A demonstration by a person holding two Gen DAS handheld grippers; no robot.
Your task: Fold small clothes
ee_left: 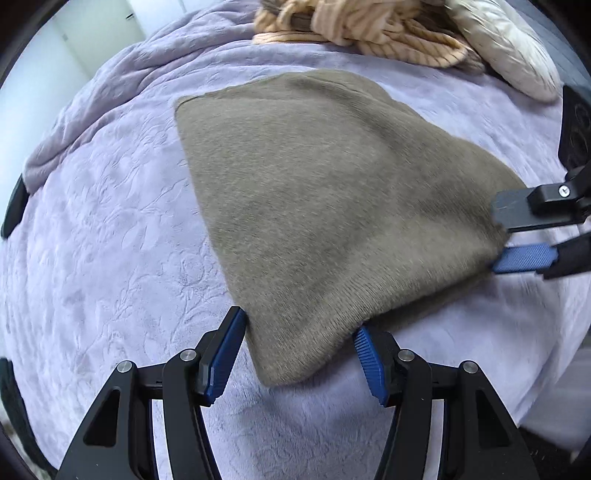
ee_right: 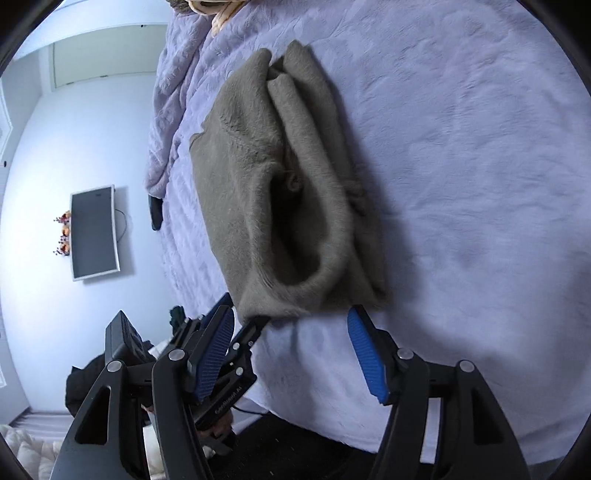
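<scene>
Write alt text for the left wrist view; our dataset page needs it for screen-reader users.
A folded taupe sweater lies flat on a lavender blanket. The open left hand-held gripper straddles its near corner, and the open right hand-held gripper is at its right edge. A striped peach garment lies bunched beyond it.

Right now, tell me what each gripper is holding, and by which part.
Nothing is held. The left gripper is open, its fingers straddling the near corner of the folded taupe garment. The right gripper is also open at the garment's edge.
</scene>
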